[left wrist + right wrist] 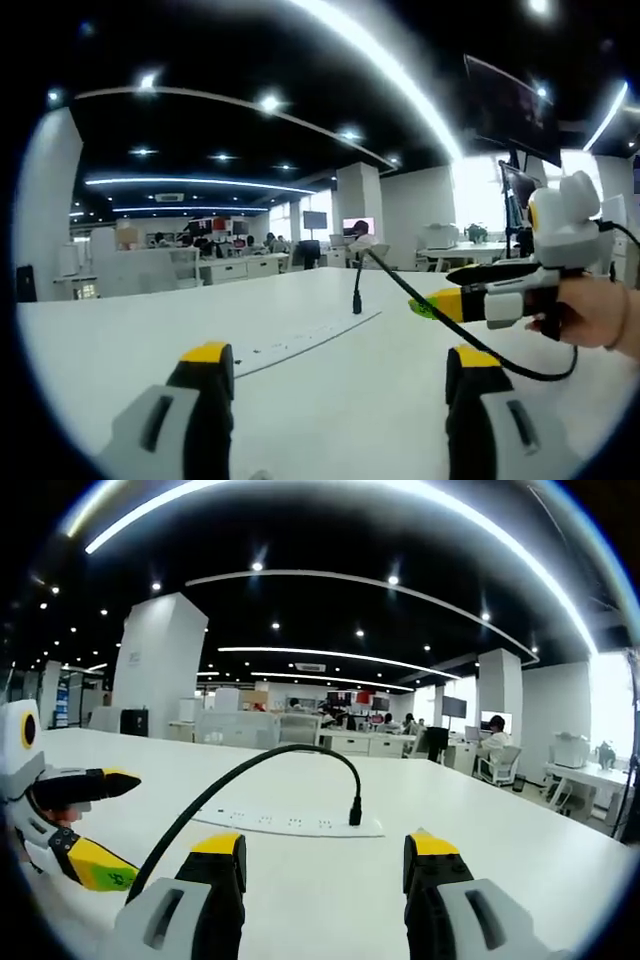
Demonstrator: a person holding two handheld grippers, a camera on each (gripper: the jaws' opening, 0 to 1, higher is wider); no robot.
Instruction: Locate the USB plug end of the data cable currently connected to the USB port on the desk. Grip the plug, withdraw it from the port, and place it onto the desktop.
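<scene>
A black data cable (250, 770) arcs over the white desk (520, 860). Its USB plug (355, 813) stands upright in a white socket strip (280, 822) set flat in the desktop. My right gripper (325, 842) is open, short of the plug, with nothing between its jaws. In the left gripper view the plug (357, 299) stands ahead, and the cable (440, 320) runs right and loops down. My left gripper (337, 355) is open and empty. The right gripper (432, 290) enters from the right, held by a hand (590, 320). The left gripper (128, 828) shows at the left, beside the cable.
The socket strip (300, 340) lies as a long flat band across the desk. Behind the desk is an open office with desks, chairs, pillars and seated people. A monitor on a stand (520, 190) rises at the far right.
</scene>
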